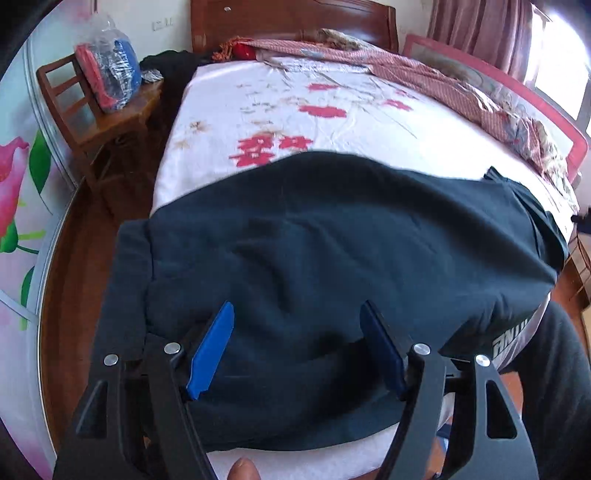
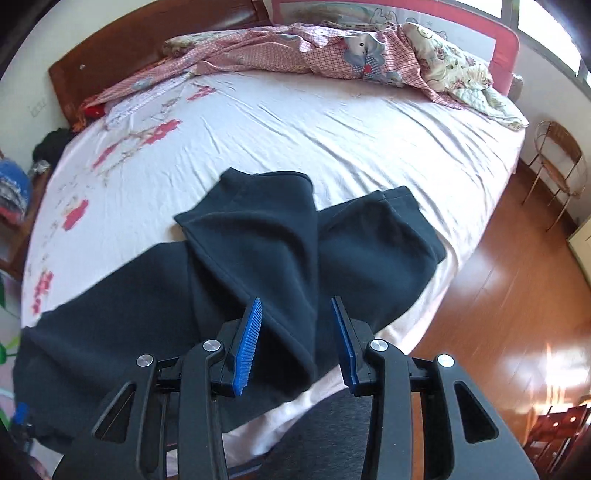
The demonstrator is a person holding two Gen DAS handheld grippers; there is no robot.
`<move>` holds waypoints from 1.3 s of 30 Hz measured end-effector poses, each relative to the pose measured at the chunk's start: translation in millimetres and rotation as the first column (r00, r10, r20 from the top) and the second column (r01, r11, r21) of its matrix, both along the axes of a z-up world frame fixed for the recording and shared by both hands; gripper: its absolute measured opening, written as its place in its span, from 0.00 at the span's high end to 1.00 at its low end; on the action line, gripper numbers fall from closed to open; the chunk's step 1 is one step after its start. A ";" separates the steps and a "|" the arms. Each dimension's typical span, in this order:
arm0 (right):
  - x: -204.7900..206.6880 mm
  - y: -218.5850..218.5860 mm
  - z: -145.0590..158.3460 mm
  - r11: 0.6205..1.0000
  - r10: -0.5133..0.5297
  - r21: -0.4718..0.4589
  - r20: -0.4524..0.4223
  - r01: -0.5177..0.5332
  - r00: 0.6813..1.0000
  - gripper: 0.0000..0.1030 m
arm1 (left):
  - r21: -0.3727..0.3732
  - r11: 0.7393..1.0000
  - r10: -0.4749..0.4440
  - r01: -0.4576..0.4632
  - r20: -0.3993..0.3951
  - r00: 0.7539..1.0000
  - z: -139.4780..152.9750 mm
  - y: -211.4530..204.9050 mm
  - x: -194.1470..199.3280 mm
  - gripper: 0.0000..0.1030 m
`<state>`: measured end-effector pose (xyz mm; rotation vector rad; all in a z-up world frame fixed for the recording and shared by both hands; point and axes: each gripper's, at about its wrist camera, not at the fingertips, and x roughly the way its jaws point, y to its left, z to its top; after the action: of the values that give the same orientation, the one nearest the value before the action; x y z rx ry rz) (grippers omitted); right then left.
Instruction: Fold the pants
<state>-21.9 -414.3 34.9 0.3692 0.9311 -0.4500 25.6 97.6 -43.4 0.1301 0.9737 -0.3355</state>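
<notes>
**A:** so where are the dark pants (image 2: 258, 258) being kept right now?

**B:** they're being spread across the near edge of the bed (image 2: 332, 129), on the white sheet with the red flower print. In the right wrist view the two leg ends are being shown lying crossed, one leg draped over the other, with a bit hanging off the mattress edge.

**A:** and the grippers, is anything being pinched?

**B:** nope. The left gripper (image 1: 297, 347) is being held with its blue pads wide apart above the cloth, nothing being squeezed. The right gripper (image 2: 297, 343) is being held with a narrower gap, jaws apart too; a fold of the pants is being seen between the pads, but it isn't being pressed by them.

**A:** anything else being caught in frame?

**B:** a crumpled pink checked quilt (image 2: 332, 51) is being left along the far side by the wooden headboard (image 1: 291, 22), and a chair (image 1: 96, 110) with a plastic bag on it is being seen beside the bed.
</notes>
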 end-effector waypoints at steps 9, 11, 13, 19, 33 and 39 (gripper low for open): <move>101.2 45.4 -37.4 0.942 0.255 -0.212 -0.053 -0.260 0.966 0.63 | 0.022 0.998 -0.065 0.065 -0.021 0.998 -14.2 24.6 -0.3 0.35; 113.0 48.9 -50.4 0.934 0.274 -0.210 -0.100 -0.289 0.957 0.63 | 0.024 0.998 -0.063 0.063 -0.022 0.998 -13.9 26.1 -0.3 0.36; 115.3 48.3 -60.0 0.937 0.300 -0.156 -0.098 -0.312 0.949 0.63 | 0.053 0.997 -0.052 0.052 -0.018 0.999 -12.4 20.9 -0.6 0.36; 124.1 38.9 -78.1 0.939 0.277 -0.172 -0.139 -0.299 0.951 0.63 | 0.056 0.998 -0.020 0.021 -0.027 0.999 -13.0 20.9 1.2 0.35; 49.4 -29.5 -11.7 0.970 -0.038 0.243 0.225 -0.019 0.974 0.95 | 0.067 0.996 -0.054 0.057 -0.048 0.997 -13.1 20.6 5.6 0.35; -66.5 -120.1 -10.7 0.811 -0.416 0.563 0.363 0.159 0.834 0.95 | 0.106 0.989 -0.096 0.102 -0.064 0.993 -11.0 15.7 9.1 0.33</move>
<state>-88.4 -534.4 24.2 1.0856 0.4905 -0.3637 34.6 113.3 -54.3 0.2704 1.0461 -0.3786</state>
